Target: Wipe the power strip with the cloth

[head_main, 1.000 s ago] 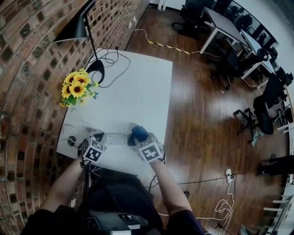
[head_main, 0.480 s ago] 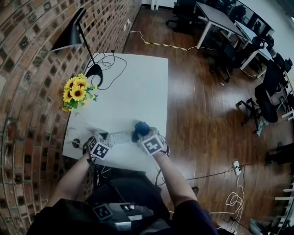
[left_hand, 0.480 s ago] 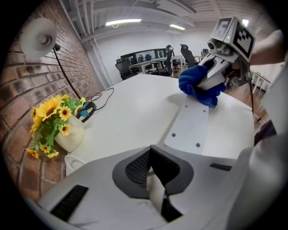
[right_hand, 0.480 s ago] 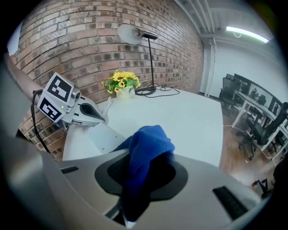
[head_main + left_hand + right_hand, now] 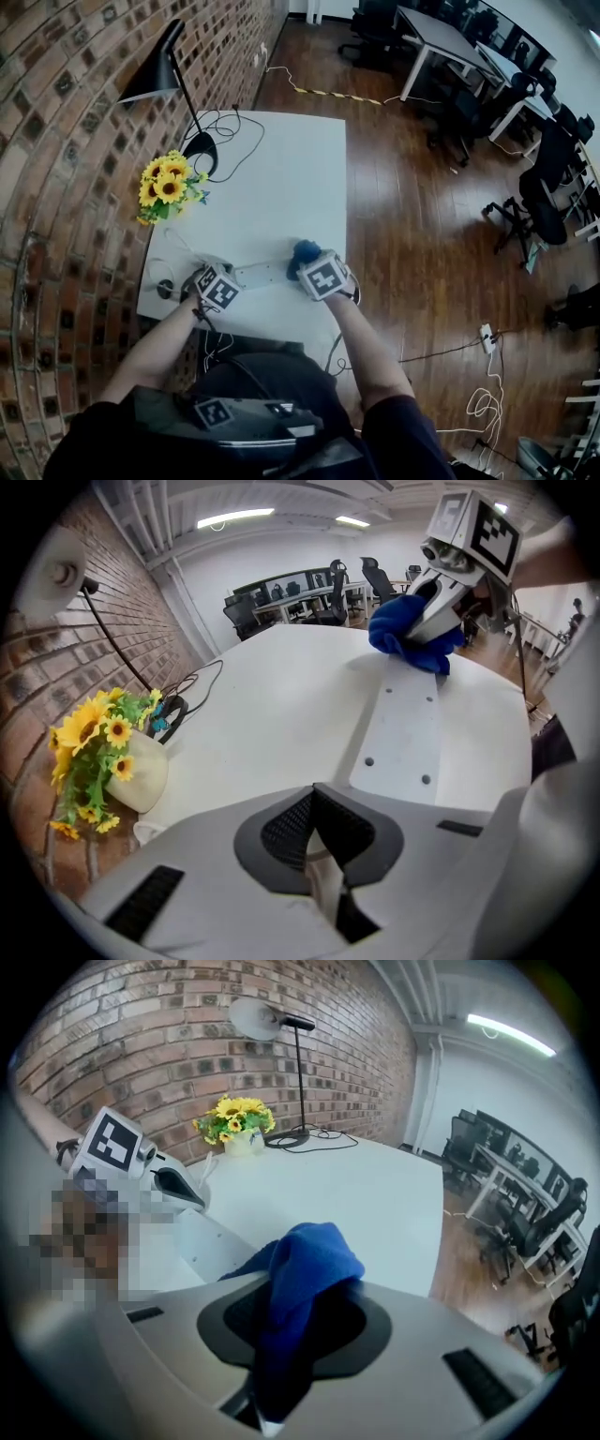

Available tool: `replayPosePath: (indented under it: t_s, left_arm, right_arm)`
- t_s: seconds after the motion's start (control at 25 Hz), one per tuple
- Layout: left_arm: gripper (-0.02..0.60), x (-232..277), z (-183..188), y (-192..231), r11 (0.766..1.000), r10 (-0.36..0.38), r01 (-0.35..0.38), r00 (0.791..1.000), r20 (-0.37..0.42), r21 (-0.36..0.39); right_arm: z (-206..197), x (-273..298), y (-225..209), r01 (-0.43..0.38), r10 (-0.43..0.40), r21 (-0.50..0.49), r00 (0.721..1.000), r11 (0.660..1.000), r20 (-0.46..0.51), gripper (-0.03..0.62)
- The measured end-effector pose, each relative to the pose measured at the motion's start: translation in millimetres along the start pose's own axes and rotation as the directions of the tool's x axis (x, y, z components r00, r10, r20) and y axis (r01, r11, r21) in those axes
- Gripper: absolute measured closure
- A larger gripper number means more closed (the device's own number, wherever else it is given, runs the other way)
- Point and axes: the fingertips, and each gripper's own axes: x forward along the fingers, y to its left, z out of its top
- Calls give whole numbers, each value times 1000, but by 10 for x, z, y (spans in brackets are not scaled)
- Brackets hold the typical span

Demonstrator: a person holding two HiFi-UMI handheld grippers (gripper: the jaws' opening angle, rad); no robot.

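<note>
Plainly, the power strip [image 5: 264,275] lay flat on the white worktop [image 5: 281,178], near its 6 o'clock edge. The right tool [image 5: 312,265] was clamped on the blue cloth [image 5: 305,250], which sat bunched on the strip's 3 o'clock end. The left tool [image 5: 228,279] stood at the strip's 9 o'clock end, jaws drawn together; whether they pinched anything could not be determined. A bunch of sunflowers [image 5: 167,186] stood at the worktop's 9 o'clock side.
</note>
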Motion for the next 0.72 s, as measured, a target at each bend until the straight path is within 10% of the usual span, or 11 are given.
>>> replayPosePath:
  t_s: [0.72]
  left_arm:
    - [569,70,38,-8,994,-45,43,999,19,101]
  right_arm:
    - [-90,-95,-124,70,-70,14,997,997,-22,503]
